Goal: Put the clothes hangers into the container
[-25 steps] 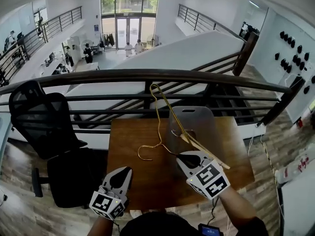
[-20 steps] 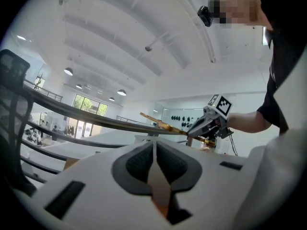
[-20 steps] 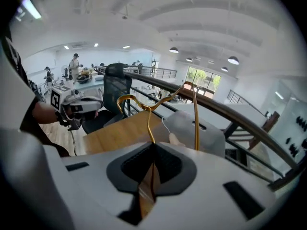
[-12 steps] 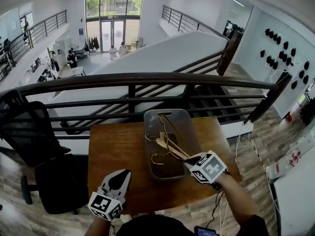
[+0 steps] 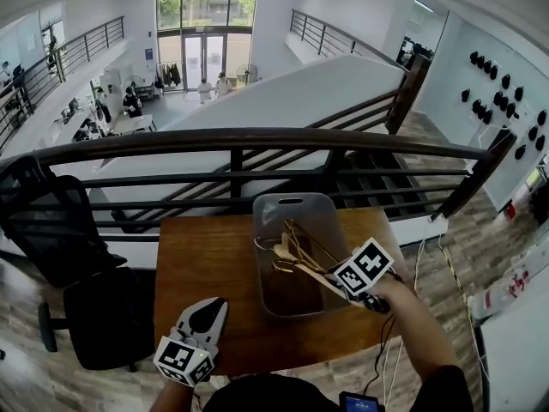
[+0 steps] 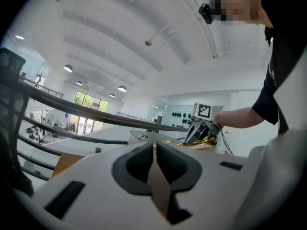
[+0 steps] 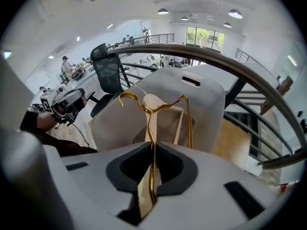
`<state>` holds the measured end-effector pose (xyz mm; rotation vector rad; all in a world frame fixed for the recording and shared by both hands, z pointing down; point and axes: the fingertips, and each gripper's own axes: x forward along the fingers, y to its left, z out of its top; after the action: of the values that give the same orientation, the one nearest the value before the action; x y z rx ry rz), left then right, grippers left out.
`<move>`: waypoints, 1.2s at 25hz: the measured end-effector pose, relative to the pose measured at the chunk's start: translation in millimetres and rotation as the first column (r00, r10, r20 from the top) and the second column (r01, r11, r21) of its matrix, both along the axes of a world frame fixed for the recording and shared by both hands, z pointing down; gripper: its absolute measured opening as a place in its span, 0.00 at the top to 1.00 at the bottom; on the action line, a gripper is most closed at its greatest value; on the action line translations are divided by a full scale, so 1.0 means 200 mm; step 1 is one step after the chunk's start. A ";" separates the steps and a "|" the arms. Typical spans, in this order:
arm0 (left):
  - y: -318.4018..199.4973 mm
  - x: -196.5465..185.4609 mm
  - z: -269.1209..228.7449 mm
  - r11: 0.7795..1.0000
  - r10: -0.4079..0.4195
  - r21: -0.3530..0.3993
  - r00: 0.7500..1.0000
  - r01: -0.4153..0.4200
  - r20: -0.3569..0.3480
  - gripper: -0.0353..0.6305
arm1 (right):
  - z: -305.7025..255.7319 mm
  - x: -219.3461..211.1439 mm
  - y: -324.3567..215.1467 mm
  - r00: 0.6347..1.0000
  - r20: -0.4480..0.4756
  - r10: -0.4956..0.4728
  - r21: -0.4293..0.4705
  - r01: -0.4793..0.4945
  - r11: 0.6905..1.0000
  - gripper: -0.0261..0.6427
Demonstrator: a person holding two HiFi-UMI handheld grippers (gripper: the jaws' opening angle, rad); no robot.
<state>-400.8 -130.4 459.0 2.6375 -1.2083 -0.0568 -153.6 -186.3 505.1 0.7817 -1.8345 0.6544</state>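
A grey plastic container (image 5: 322, 217) stands on the wooden table (image 5: 202, 256), toward its back. My right gripper (image 5: 336, 275) reaches over the container's right rim. It holds a gold wire hanger (image 5: 296, 249) and a wooden hanger (image 5: 316, 270) that lie down into the container. In the right gripper view the gold hanger (image 7: 151, 123) and the wooden hanger (image 7: 154, 107) run between the pads; the jaws are opening and the pads still touch them. My left gripper (image 5: 208, 309) is shut and empty at the table's front left.
A dark metal railing (image 5: 257, 136) runs right behind the table, with an open drop to a lower floor beyond it. A black office chair (image 5: 51, 230) stands left of the table. A cable (image 5: 382, 342) hangs off the table's front right.
My right gripper has carried the hangers from high over the table down into the container. The left gripper has stayed where it was.
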 end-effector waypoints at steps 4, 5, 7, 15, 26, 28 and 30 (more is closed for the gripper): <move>0.00 -0.04 0.01 1.000 -0.023 0.002 1.000 0.023 0.014 0.90 | 0.04 -0.03 -0.08 1.000 -0.018 -0.016 0.024 0.016 1.000 0.92; 0.00 -0.05 0.01 1.000 -0.031 -0.005 0.999 0.031 0.019 0.90 | 0.04 -0.04 -0.10 1.000 -0.017 -0.021 0.025 0.021 0.999 0.92; 0.00 -0.06 0.01 0.999 -0.048 -0.022 0.998 0.049 0.029 0.90 | 0.06 -0.05 -0.13 1.000 -0.015 -0.027 0.024 0.027 0.999 0.91; -0.01 -0.05 0.02 0.997 -0.078 -0.005 0.996 0.078 0.037 0.90 | 0.12 -0.05 -0.23 1.000 -0.014 -0.019 0.049 0.020 0.999 0.90; -0.03 -0.01 0.01 0.998 -0.067 0.000 0.995 0.067 0.071 0.90 | 0.09 -0.11 -0.26 0.998 0.023 -0.058 0.146 0.054 0.988 0.81; -0.03 0.00 0.01 0.998 -0.066 0.000 0.995 0.067 0.073 0.90 | 0.08 -0.12 -0.26 0.998 0.024 -0.060 0.157 0.055 0.986 0.81; -0.04 0.00 0.01 0.998 -0.060 -0.003 0.995 0.061 0.075 0.90 | 0.08 -0.12 -0.26 0.998 0.022 -0.061 0.168 0.056 0.984 0.81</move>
<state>-400.1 -137.9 460.7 2.6198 -1.3103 0.0346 -177.1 -239.1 520.6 0.8284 -1.9476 0.4795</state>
